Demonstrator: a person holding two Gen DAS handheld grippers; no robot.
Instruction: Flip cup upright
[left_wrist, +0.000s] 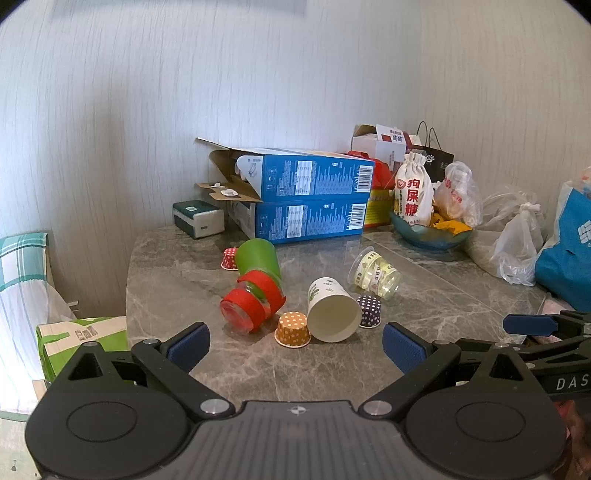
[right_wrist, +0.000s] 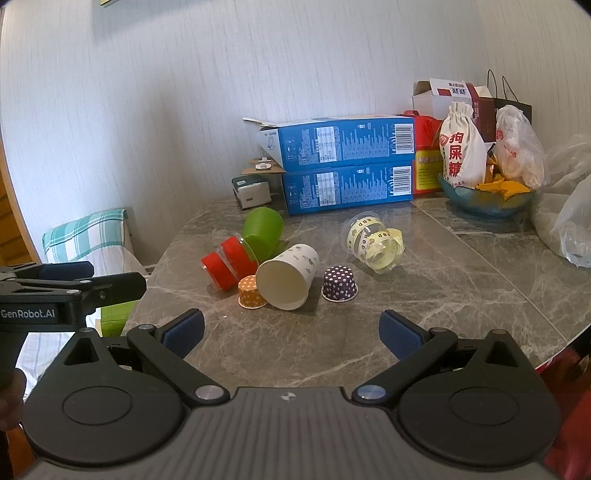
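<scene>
Currently, both grippers are hovering above the near edge of the marble table (left_wrist: 461, 295), well apart from the cups. The left gripper (left_wrist: 295, 345) is standing with its blue-padded jaws spread wide and holding nothing; the right gripper (right_wrist: 291, 334) is likewise released and empty. The white paper cup (left_wrist: 332, 310) is lying on its side near the table's centre, mouth facing the cameras (printed wall turned upward). An orange dotted cupcake liner (left_wrist: 292, 329) is sitting inverted, touching the cup on its left; a purple dotted liner (left_wrist: 370, 311) is sitting just beside it on the right. Farther left, a green cup (left_wrist: 258, 258) and a red-banded clear cup (left_wrist: 251, 304) are lying tipped over together. A clear cup with yellow tape (left_wrist: 376, 275) is lying on its side to the far right, in front of stacked blue boxes (left_wrist: 310, 197).
</scene>
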